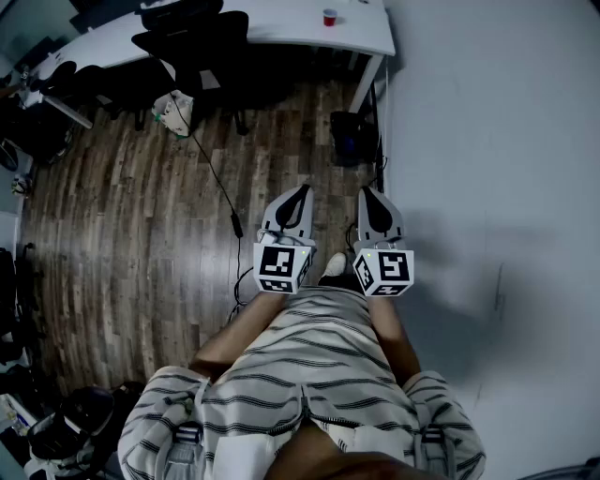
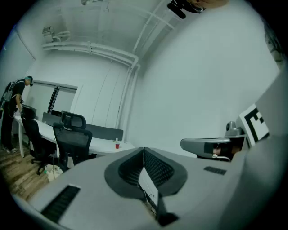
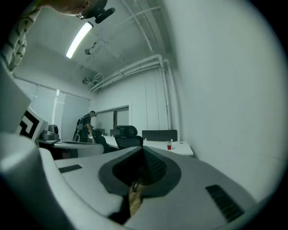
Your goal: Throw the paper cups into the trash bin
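A small red paper cup [image 1: 330,17] stands on the far white desk [image 1: 281,30], well ahead of both grippers. It is also visible as a tiny red cup [image 2: 117,145] in the left gripper view and as a red cup [image 3: 169,146] in the right gripper view. My left gripper [image 1: 300,190] and right gripper [image 1: 368,192] are held side by side at waist height, pointing level toward the desk. The left gripper [image 2: 144,148] is shut with nothing between its jaws. The right gripper [image 3: 143,148] is shut too and empty. No trash bin can be made out for sure.
Black office chairs [image 1: 202,47] stand at the desk. A dark boxy object [image 1: 352,139] sits on the wooden floor [image 1: 122,216] by the desk leg. A cable [image 1: 223,192] trails across the floor. A white wall [image 1: 487,141] runs along the right. A person [image 2: 20,92] stands far off.
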`<state>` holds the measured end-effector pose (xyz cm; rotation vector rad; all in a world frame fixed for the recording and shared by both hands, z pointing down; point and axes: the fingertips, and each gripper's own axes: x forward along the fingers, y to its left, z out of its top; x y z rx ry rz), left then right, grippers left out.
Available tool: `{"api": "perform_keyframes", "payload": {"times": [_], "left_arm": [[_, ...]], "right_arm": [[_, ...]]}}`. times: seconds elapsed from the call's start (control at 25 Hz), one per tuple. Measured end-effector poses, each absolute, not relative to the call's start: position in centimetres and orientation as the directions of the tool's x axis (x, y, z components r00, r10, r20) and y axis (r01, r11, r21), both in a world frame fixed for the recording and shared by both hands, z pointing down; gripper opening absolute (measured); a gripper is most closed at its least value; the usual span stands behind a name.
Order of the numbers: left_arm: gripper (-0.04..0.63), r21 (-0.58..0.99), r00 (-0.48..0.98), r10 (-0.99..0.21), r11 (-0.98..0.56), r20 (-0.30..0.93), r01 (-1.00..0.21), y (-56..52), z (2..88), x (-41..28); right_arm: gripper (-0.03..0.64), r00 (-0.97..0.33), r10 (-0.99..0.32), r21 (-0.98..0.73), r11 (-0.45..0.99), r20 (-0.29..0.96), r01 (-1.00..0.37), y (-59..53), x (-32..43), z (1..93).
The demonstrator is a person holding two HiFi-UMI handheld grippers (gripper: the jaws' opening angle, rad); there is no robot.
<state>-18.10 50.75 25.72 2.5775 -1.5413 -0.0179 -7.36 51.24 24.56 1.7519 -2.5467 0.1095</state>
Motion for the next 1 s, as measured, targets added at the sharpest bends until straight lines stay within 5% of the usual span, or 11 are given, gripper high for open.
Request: {"api": "perform_keyframes", "payload": {"times": [1.0], "left_arm": [[0.024, 0.102, 0.468, -0.883, -0.462, 0.045, -0.881, 50.5, 26.7, -20.0]], "right_arm": [[0.009, -0.391, -0.92, -0.035, 0.39, 0.029, -0.92, 50.5, -9.4, 24.9]]}}
